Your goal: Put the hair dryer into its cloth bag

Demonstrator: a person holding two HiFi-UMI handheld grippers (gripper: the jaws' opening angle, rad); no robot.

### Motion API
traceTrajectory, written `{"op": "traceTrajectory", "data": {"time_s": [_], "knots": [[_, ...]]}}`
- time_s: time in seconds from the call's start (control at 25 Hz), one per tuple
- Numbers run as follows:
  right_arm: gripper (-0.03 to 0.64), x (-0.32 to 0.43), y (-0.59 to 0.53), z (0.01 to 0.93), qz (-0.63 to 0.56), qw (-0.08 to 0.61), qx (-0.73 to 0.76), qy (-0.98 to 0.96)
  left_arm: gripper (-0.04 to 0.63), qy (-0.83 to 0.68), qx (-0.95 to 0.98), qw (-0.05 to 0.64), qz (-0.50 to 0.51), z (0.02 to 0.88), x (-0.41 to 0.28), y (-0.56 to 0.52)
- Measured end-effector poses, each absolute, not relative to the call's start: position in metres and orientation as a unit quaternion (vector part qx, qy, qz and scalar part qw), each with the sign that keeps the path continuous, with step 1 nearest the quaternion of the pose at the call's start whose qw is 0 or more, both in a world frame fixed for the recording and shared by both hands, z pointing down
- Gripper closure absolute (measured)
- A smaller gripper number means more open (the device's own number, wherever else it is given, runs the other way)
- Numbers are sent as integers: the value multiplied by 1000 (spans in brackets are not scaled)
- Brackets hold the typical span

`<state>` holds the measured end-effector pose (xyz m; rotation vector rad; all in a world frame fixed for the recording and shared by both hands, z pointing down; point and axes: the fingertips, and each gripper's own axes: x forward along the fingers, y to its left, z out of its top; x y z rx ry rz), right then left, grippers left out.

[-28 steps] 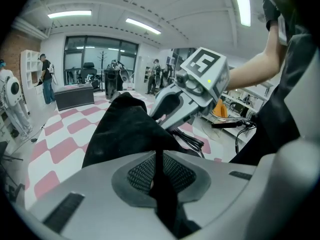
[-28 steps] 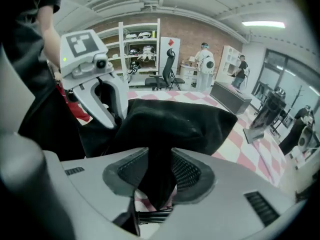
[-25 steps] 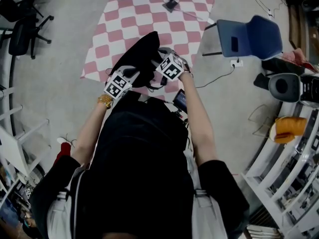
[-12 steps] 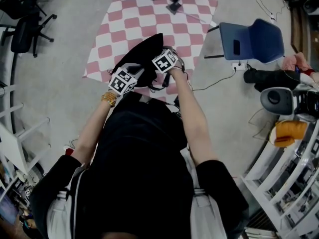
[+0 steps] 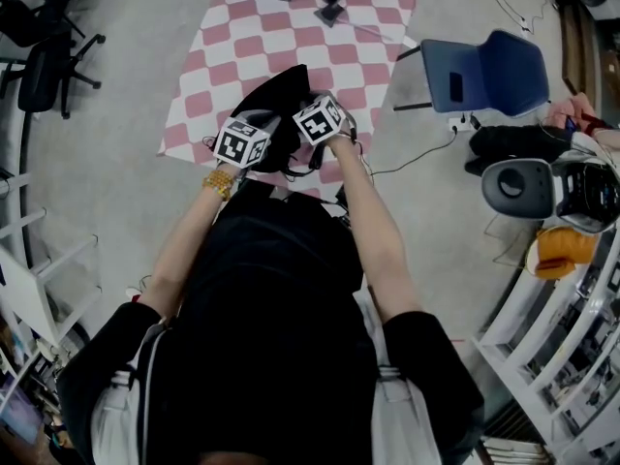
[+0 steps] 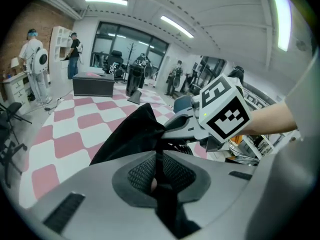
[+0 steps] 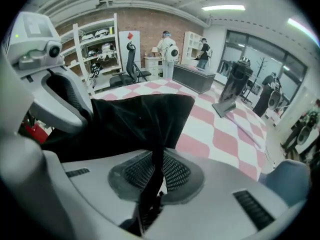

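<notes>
Cloth bag (image 5: pixel 276 105): black, soft, held up off the floor in front of me. Its body runs away from me over the checkered mat (image 5: pixel 252 46), long axis pointing forward, with the near edge bunched at my two grippers.

Hair dryer: not made out in any view. It may be inside the bag or hidden under the folds; I cannot tell. A thin dark cord (image 5: pixel 312 168) loops just below my right hand. Whether it is the drawstring or the dryer's lead I cannot tell.

Left gripper (image 6: pixel 159 169): jaws nearly together, clamped on a fold of the black cloth, which passes straight through the pads.

Right gripper (image 7: pixel 159 171): jaws have just been closing and now pinch a strip of the same cloth, which hangs down through them.

Relation that matters: both grippers sit on the near edge of the bag, side by side and close together, left one slightly nearer me. In the right gripper view the cloth runs as a broad sheet from my jaws across to the left gripper. So the edge spans across me, gripper to gripper, while the bag itself lies ahead of both.

Judgement: neither hand is free, so whatever comes next at the bag's mouth has to be worked along that crosswise line.
</notes>
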<state>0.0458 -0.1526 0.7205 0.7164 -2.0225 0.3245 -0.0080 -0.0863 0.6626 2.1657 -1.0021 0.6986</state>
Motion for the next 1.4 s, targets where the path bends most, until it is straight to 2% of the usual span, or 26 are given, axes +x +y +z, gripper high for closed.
{"op": "traceTrajectory", "data": {"time_s": [0.24, 0.52, 0.72, 0.76, 0.84, 0.88, 1.12, 1.32, 1.4], "knots": [[578, 35, -113, 738, 200, 469, 283, -813, 549, -407, 827, 290, 259, 662, -9, -89], [586, -3, -83, 723, 246, 403, 205, -857, 549, -419, 825, 279, 256, 661, -21, -90], [580, 23, -84, 726, 199, 430, 204, -857, 549, -390, 841, 297, 228, 654, -14, -86], [550, 26, -84, 719, 190, 427, 205, -860, 549, -386, 843, 299, 225, 653, -17, -85], [434, 32, -77, 702, 175, 423, 201, -866, 548, -382, 845, 298, 228, 651, -25, -81], [409, 36, -71, 694, 161, 426, 197, -868, 548, -380, 846, 294, 231, 649, -31, -78], [399, 39, -7, 680, 66, 470, 120, -872, 548, -341, 863, 280, 247, 642, -51, -49], [395, 9, 46, 705, 112, 490, 33, -864, 548, -321, 865, 288, 257, 652, -47, -43], [367, 2, 53, 720, 110, 516, 30, -849, 548, -308, 869, 287, 261, 654, -41, -39]]}}
